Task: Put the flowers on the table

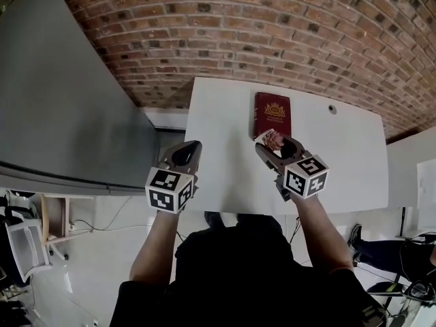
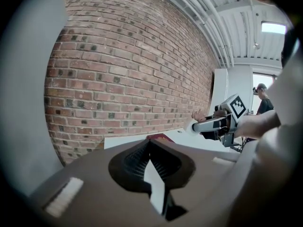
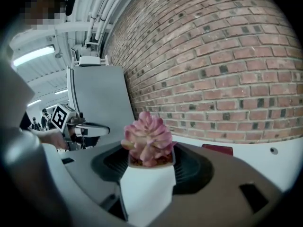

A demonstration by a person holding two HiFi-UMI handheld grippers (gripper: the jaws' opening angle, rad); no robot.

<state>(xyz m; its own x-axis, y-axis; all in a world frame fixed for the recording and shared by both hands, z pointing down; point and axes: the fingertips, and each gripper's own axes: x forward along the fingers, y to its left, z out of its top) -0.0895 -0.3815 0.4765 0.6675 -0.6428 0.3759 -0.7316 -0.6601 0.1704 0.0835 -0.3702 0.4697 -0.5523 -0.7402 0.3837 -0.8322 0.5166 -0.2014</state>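
A pink succulent flower (image 3: 147, 143) sits in a small white pot (image 3: 147, 193). My right gripper (image 3: 148, 170) is shut on the pot and holds it upright. In the head view the flower (image 1: 273, 140) and right gripper (image 1: 276, 144) hang over the white table (image 1: 340, 162), just in front of a red book (image 1: 272, 114). My left gripper (image 1: 190, 150) hovers at the table's left edge, its jaws together with nothing between them. The left gripper view shows its tips (image 2: 150, 144) meeting, with the right gripper (image 2: 204, 125) off to the right.
The red book (image 3: 217, 149) lies flat near the table's far side. A brick wall (image 1: 272, 33) runs behind the table and a grey panel (image 1: 61, 94) stands to the left. Another person's legs (image 1: 371, 247) show at lower right, and a chair (image 1: 24, 247) at lower left.
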